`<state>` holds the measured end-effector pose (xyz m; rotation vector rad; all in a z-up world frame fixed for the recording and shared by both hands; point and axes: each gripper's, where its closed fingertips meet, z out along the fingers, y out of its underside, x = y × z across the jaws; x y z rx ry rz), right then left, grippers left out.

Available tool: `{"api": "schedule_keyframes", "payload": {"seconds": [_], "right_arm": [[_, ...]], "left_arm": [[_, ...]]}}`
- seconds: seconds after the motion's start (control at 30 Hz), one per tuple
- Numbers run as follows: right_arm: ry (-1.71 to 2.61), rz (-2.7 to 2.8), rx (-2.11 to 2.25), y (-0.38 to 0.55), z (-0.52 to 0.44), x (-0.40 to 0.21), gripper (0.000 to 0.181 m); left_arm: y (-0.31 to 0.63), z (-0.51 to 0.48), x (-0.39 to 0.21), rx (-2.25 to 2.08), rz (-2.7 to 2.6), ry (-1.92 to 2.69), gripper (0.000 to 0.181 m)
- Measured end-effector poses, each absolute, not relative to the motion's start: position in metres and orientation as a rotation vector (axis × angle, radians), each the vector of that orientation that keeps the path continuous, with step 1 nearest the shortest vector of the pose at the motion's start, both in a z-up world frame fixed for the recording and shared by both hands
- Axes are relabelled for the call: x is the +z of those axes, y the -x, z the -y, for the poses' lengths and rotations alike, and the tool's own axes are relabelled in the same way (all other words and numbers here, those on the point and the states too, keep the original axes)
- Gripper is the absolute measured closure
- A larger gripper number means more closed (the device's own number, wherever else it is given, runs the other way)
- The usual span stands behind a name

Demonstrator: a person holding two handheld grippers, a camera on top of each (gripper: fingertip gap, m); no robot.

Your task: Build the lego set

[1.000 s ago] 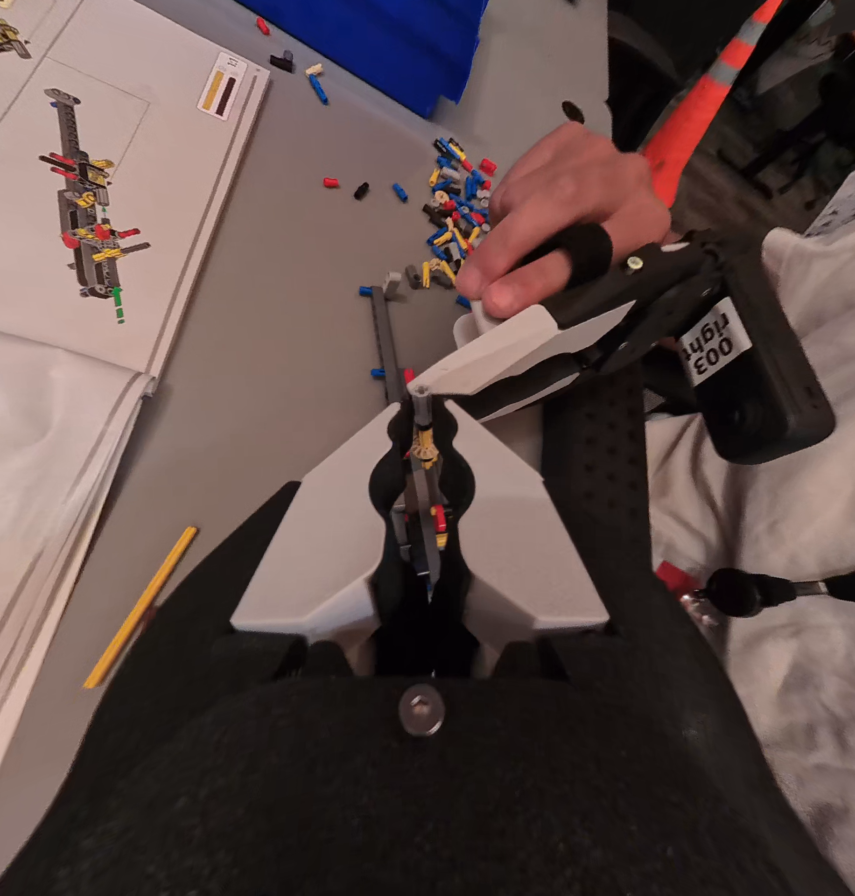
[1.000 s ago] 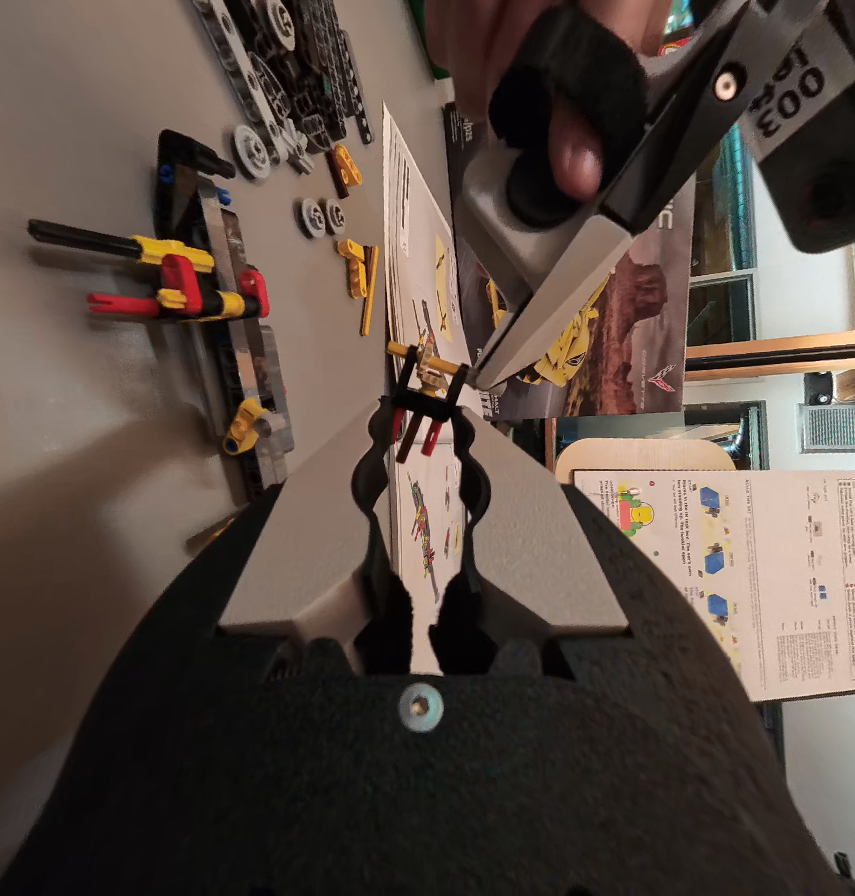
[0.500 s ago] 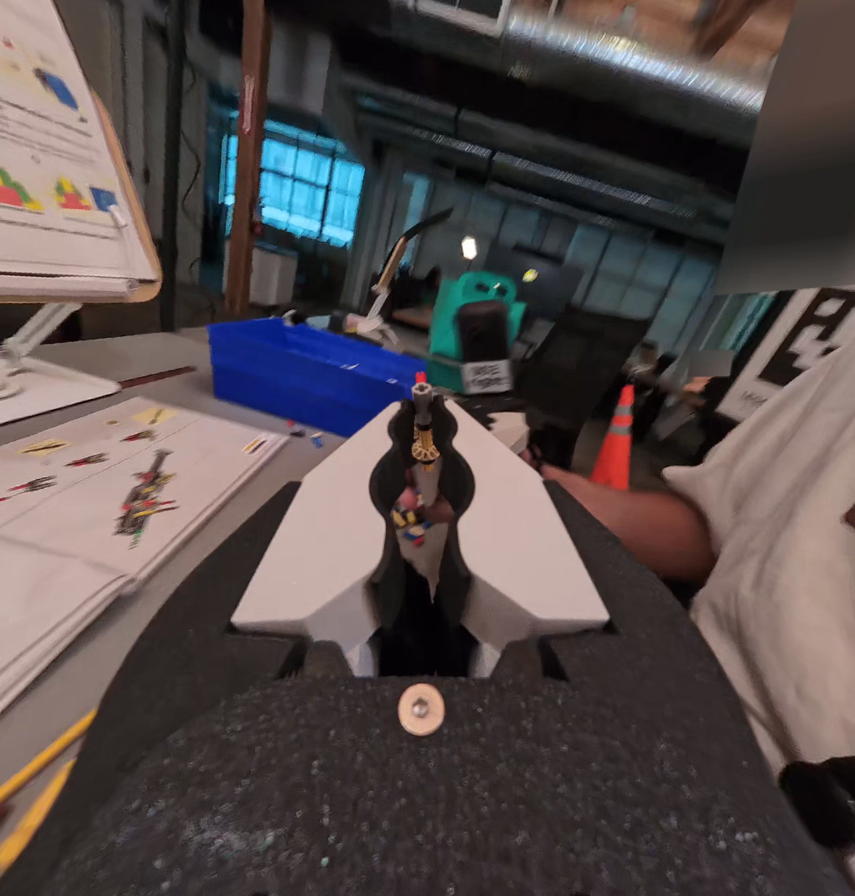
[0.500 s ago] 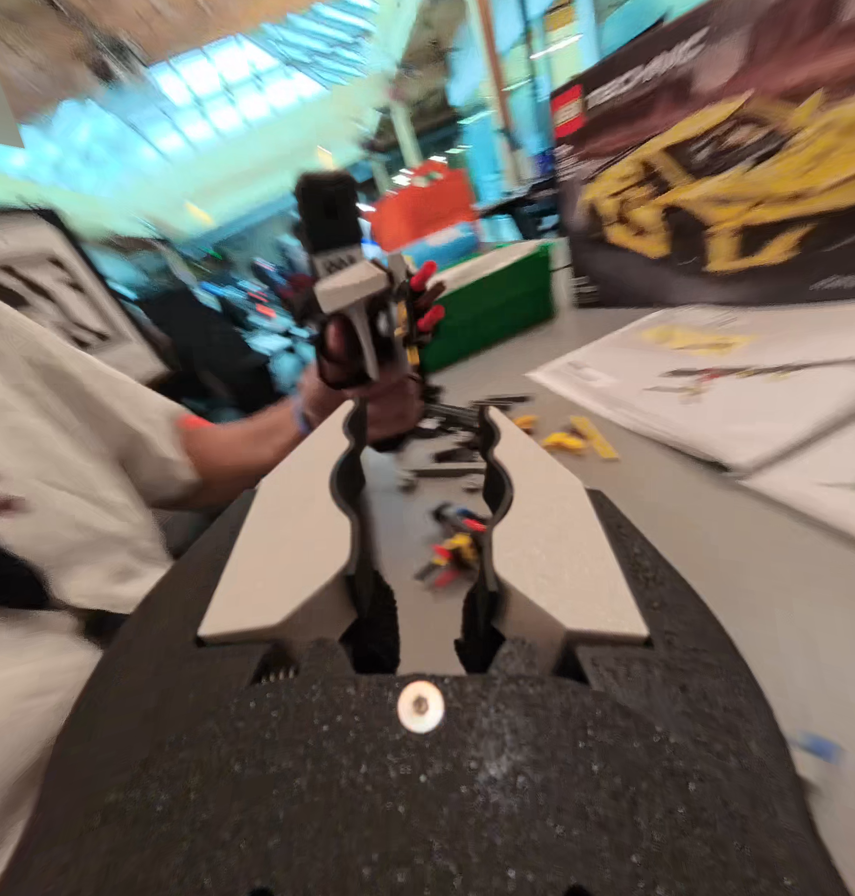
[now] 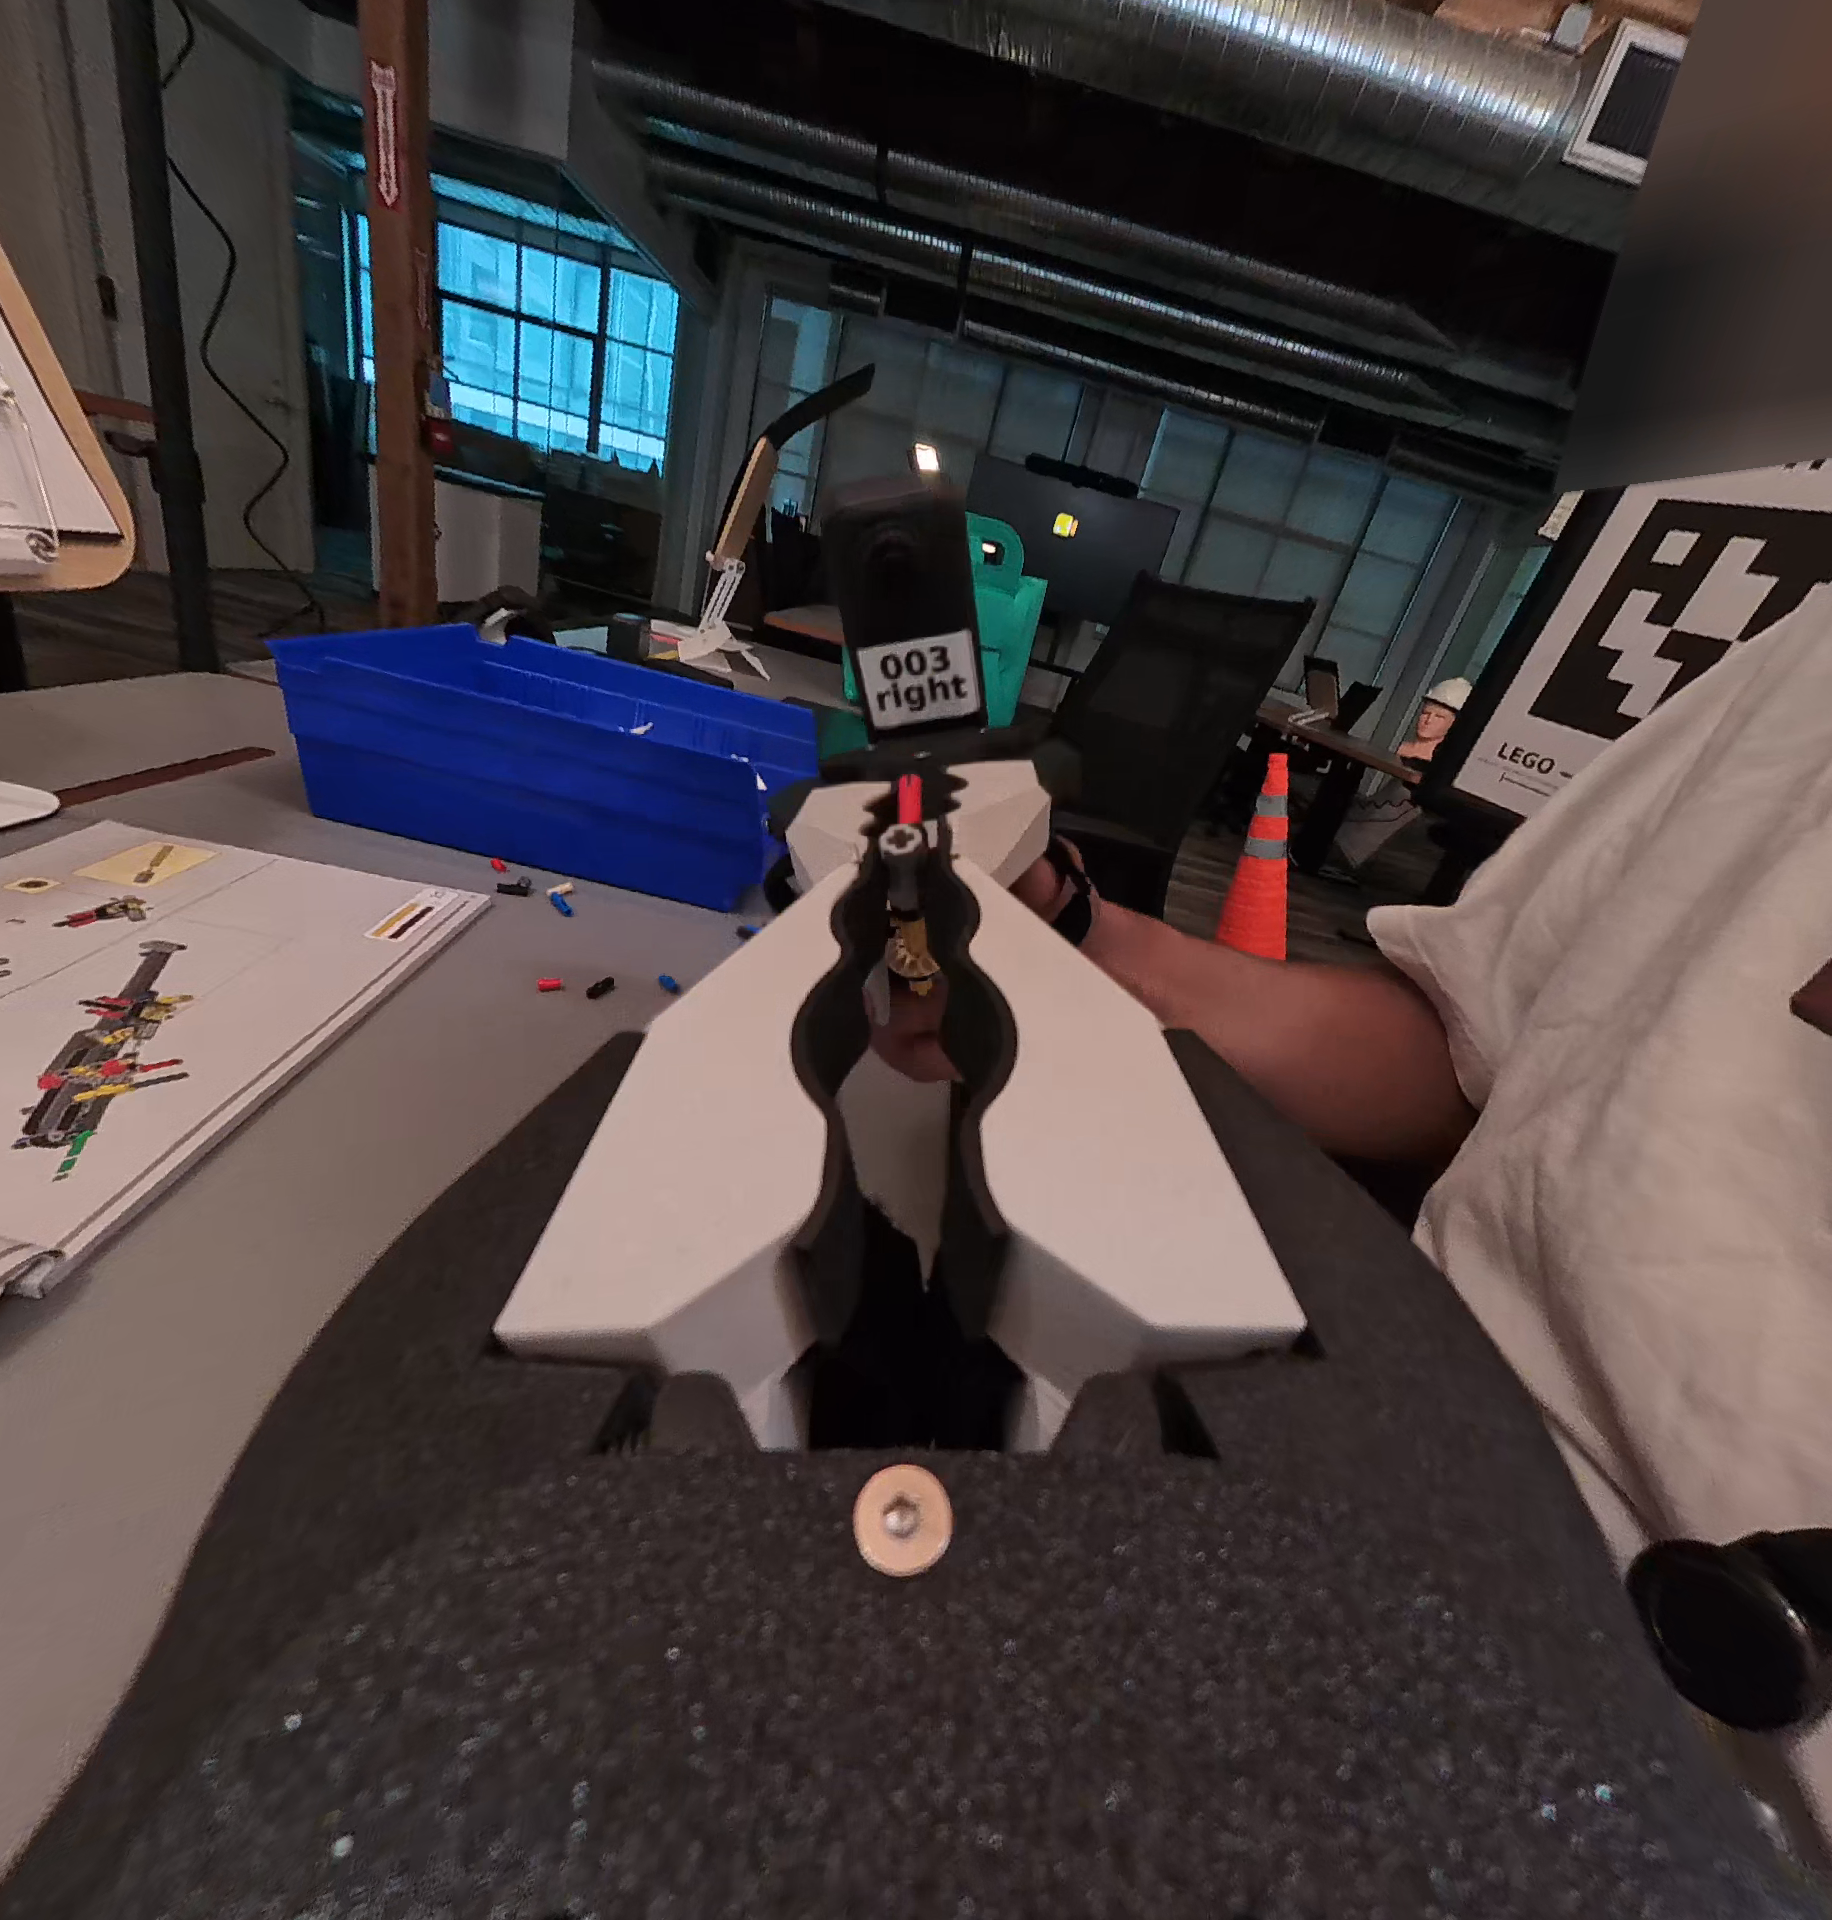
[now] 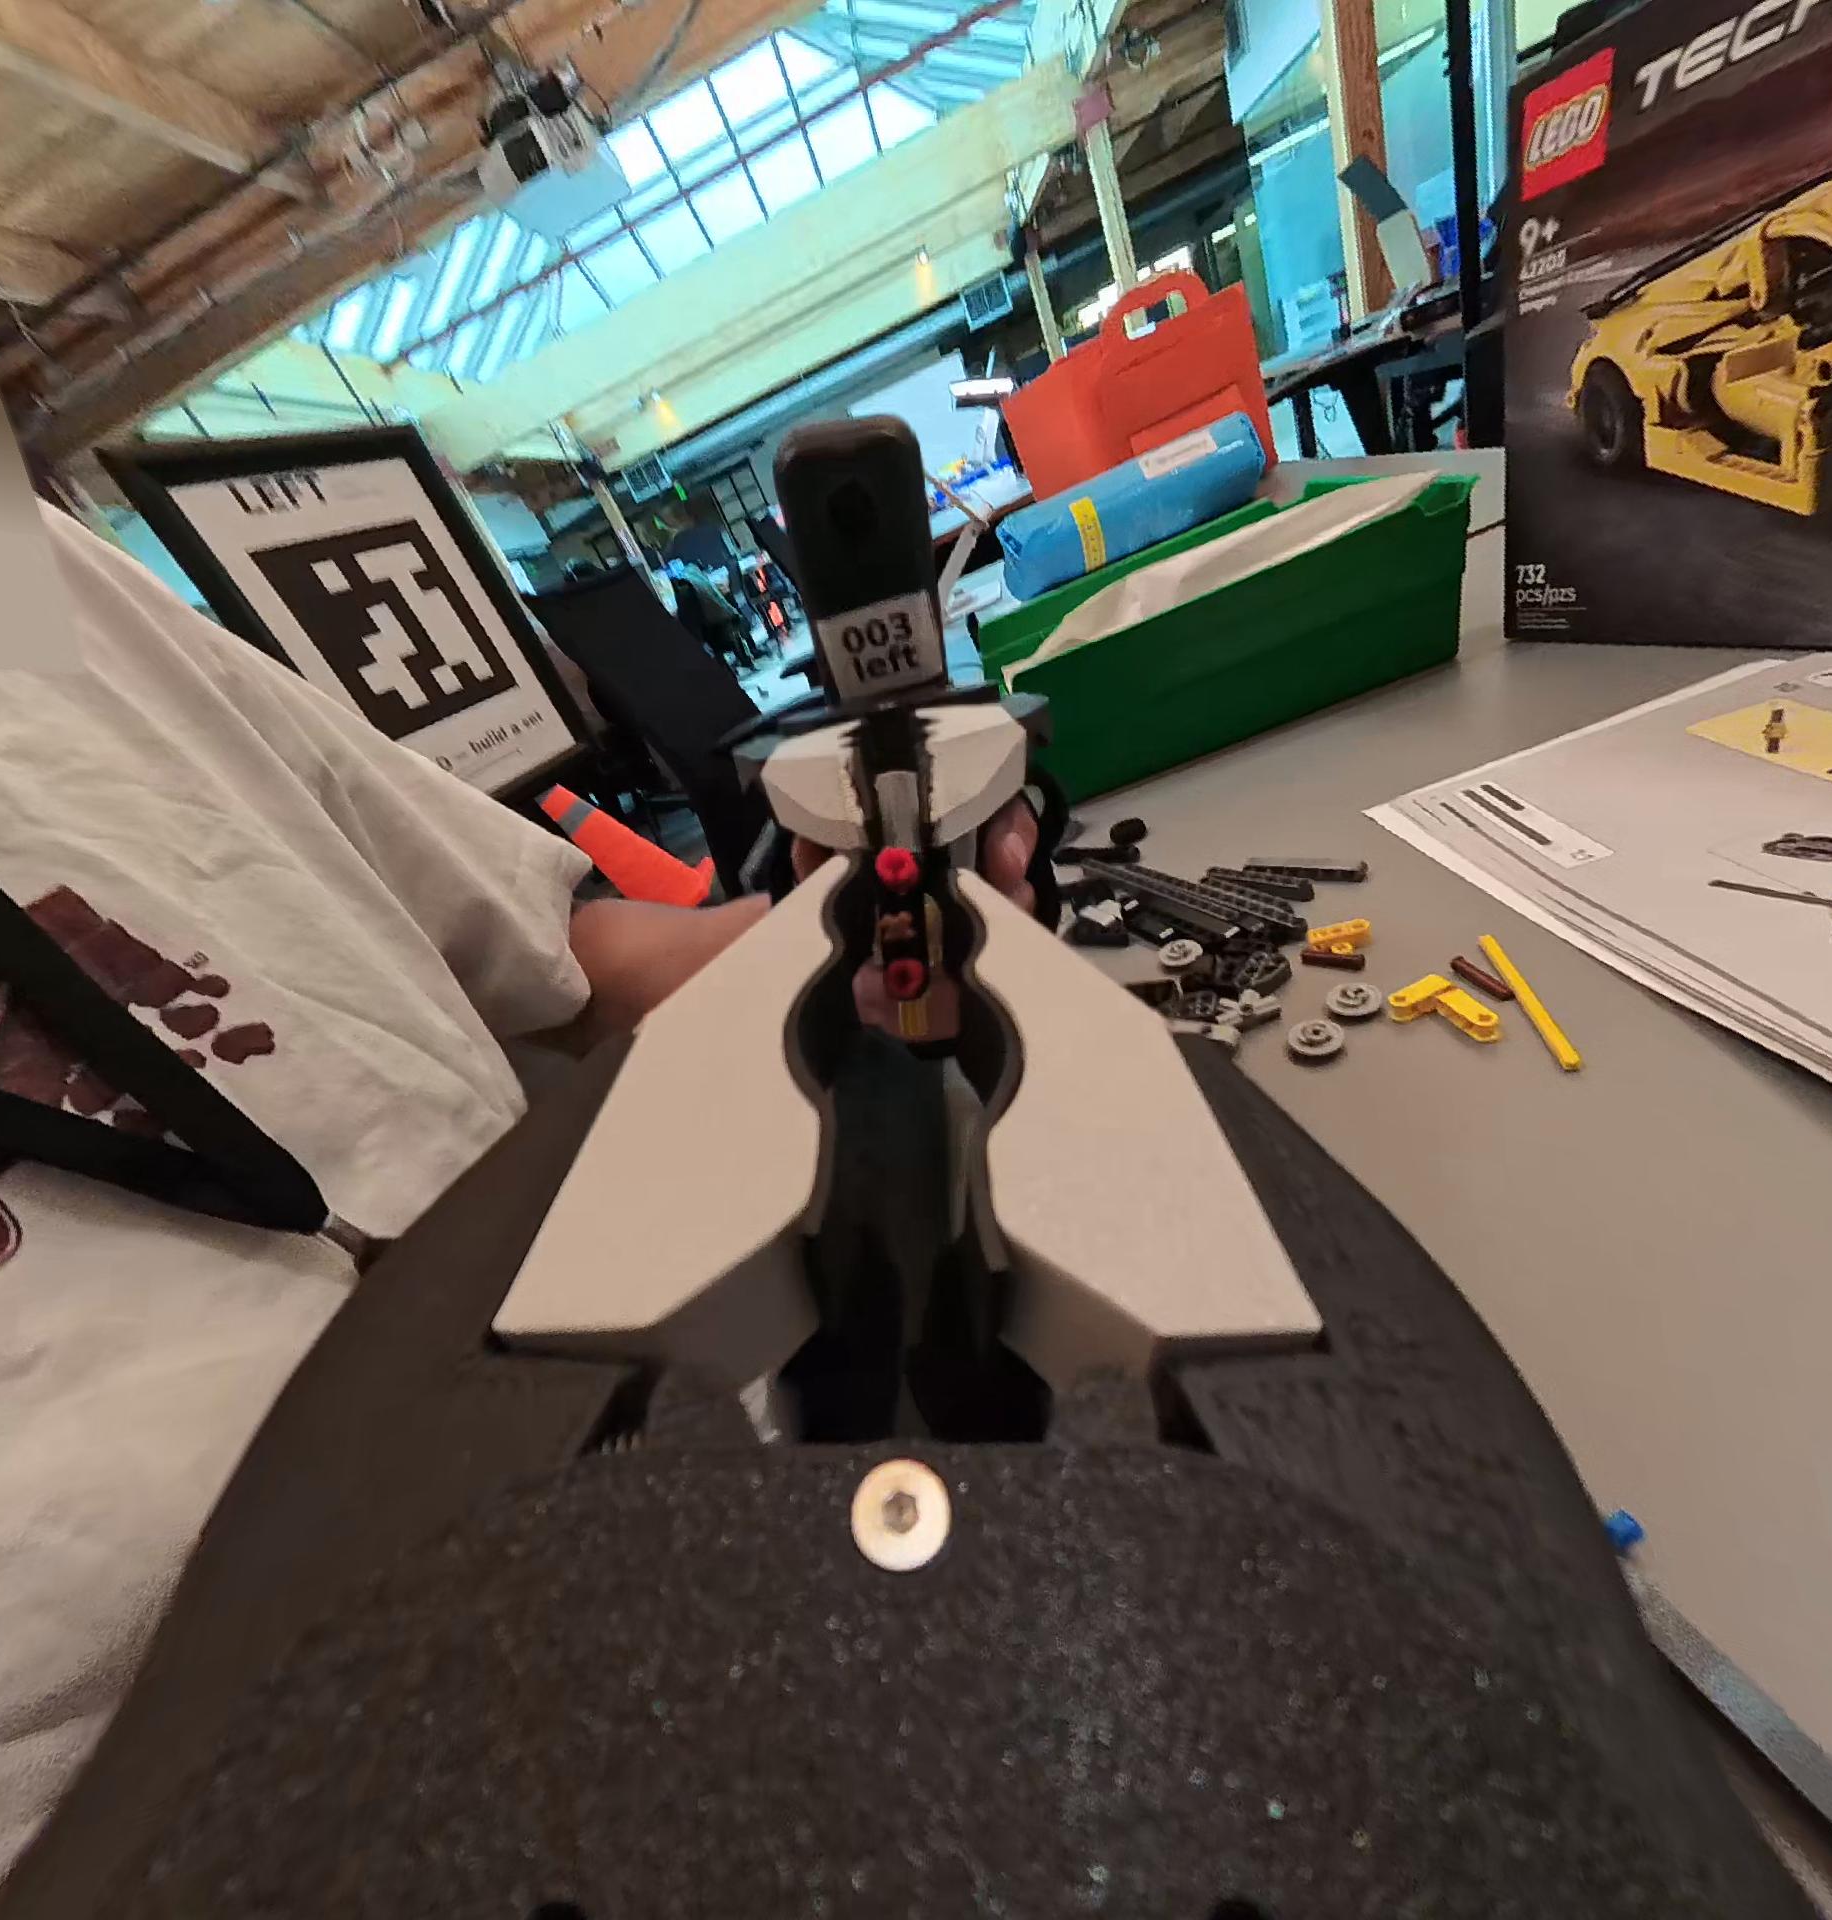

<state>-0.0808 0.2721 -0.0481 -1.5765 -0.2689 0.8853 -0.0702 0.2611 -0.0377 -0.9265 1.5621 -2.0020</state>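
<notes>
The left gripper (image 5: 904,862) is clenched on a small lego assembly (image 5: 907,914) held above the grey table (image 5: 392,1101). The right gripper (image 6: 896,883) faces it tip to tip — whether it grips, the views cannot tell. A blue bin (image 5: 538,758) sits at ten o'clock, an open instruction booklet (image 5: 164,997) at nine; loose pieces (image 6: 1307,966) lie at three in the right wrist view.

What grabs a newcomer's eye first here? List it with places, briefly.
Dead centre, the two tongs meet nose to nose above the grey table: the left tongs and right tongs both pinch one small lego assembly with red pins. Behind sit a blue bin on one side, and a green bin and the yellow-car lego box on the other.
</notes>
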Motion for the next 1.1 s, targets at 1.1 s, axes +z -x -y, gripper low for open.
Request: {"api": "schedule_keyframes", "payload": {"seconds": [1.1], "right_arm": [[2.329,1.006,0.209,0.027,-0.264,-0.207,0.171]], "left_arm": [[0.049,-0.283,-0.201,-0.649,-2.554,1.338,0.164]]}}
